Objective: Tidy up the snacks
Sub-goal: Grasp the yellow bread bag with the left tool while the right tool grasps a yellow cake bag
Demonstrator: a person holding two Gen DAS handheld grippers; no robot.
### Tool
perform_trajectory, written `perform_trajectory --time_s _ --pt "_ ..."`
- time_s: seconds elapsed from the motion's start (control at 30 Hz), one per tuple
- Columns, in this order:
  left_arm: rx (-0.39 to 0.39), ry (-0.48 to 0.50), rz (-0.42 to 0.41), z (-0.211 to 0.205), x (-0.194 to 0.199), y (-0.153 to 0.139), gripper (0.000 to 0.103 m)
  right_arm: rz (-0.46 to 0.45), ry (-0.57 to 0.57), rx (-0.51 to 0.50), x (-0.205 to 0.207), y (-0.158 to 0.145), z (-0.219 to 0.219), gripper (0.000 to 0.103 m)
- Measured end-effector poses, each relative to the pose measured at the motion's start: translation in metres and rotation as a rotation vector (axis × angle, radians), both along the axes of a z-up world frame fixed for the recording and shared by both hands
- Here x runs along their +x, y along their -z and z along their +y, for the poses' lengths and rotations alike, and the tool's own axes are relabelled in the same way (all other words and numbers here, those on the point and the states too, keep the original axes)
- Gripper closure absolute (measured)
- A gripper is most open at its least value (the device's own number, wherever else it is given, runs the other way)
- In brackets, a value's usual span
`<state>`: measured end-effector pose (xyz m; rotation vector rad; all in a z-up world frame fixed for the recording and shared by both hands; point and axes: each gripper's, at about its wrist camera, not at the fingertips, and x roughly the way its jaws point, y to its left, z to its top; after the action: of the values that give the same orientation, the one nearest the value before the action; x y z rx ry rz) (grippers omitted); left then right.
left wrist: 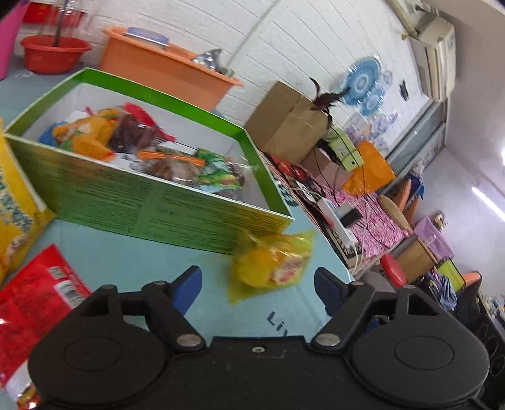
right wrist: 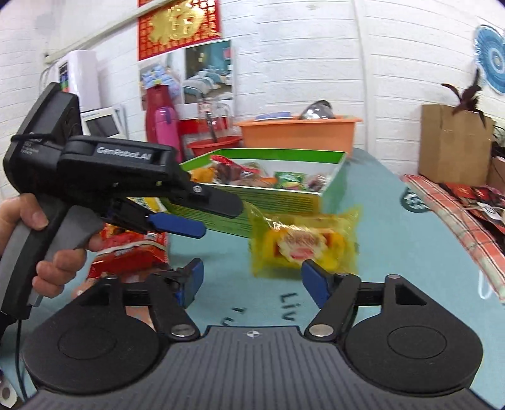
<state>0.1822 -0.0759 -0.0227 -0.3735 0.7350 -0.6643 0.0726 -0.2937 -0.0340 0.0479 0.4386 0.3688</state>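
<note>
Both tools are held wide and empty: left tool (right wrist: 176, 220) gripped at left of frame by a hand (right wrist: 47, 239), right tool (right wrist: 249, 280) angled down before a yellow snack packet (right wrist: 303, 239).

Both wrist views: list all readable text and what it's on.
"GenRobot.AI": on the left gripper body, seen in the right wrist view.
"Liv": printed on the blue table, cut off by the right gripper.
Too blurred to read: print on the green box side, yellow snack packet, red bag, gold character on the red wall poster.

Snack packet (left wrist: 271, 265) on table (left wrist: 132, 255) before box (left wrist: 151, 205); snacks (left wrist: 151, 151) inside box; tub (left wrist: 164, 75) behind.
</note>
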Motion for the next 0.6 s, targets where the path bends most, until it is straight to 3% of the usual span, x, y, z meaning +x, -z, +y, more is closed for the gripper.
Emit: perform_trajectory --time_s 0.17,0.33,0.47,0.5,0.57,0.6 --pt "0.069 0.038 -0.026 -0.027 0.012 0.005 0.0 0.003 0.066 -0.077 0.016 0.003 -0.008 0.0" --pt "0.067 0.031 0.031 -0.036 0.031 0.021 0.0 -0.01 -0.013 -0.244 0.044 0.009 -0.01 0.0" --pt "0.07 0.025 0.041 -0.037 0.038 0.029 0.0 0.037 -0.059 -0.302 0.07 0.015 -0.016 0.0" --pt "0.079 0.034 0.039 -0.037 0.039 0.03 0.015 0.056 -0.069 -0.289 0.076 0.017 -0.018 0.0" --pt "0.064 0.041 0.057 -0.035 0.038 0.031 0.023 0.096 -0.077 -0.242 0.08 0.02 -0.021 0.013" --pt "0.062 0.038 0.046 -0.033 0.035 0.029 0.024 0.108 -0.054 -0.227 0.079 0.018 -0.02 0.028"
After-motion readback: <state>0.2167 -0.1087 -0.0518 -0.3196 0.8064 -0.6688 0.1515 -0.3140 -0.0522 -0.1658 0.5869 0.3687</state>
